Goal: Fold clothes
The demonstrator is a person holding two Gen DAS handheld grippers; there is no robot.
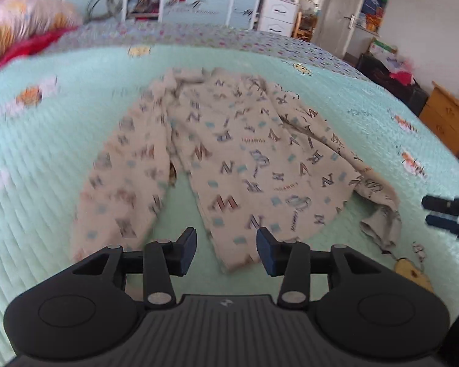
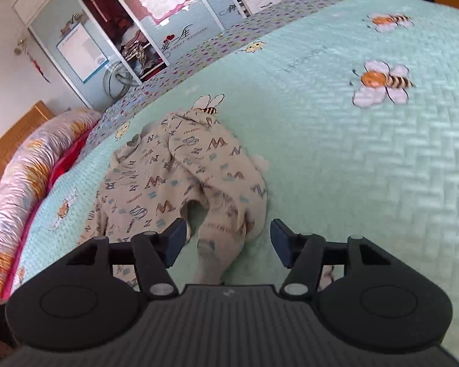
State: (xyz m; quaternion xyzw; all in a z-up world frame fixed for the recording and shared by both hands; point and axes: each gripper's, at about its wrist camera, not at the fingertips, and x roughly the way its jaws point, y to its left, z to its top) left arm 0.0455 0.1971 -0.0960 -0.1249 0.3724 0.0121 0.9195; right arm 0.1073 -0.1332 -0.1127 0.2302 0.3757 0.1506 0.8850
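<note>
Risks, left to right. Pyjama top (image 1: pixel 229 159), beige with a letter print, lies spread on the mint quilted bedspread (image 1: pixel 46 183), collar toward the far side, hem nearest the cameras; it looks unfolded, so the fold has probably yet to start.

Left gripper (image 1: pixel 226 249) hovers over the near hem, jaws part open and empty, with the hem corner showing in the gap. Its fingertips (image 1: pixel 188 246) sit close to the quilt, so a low pinch could take bedspread along with the hem and drag the whole bed cover. The left sleeve is blurred here; its cuff position cannot be told.

Right sleeve (image 2: pixel 229 202) is crumpled and doubled over itself near the bed's front. Right gripper (image 2: pixel 228 243) stands over its cuff end, jaws wide, nothing pressed between them. Likely failure: closing on the bunched layers rather than a single edge, which would lock the wrinkle into the fold. If the two grips land at uneven points, lifting would probably skew the garment.
</note>
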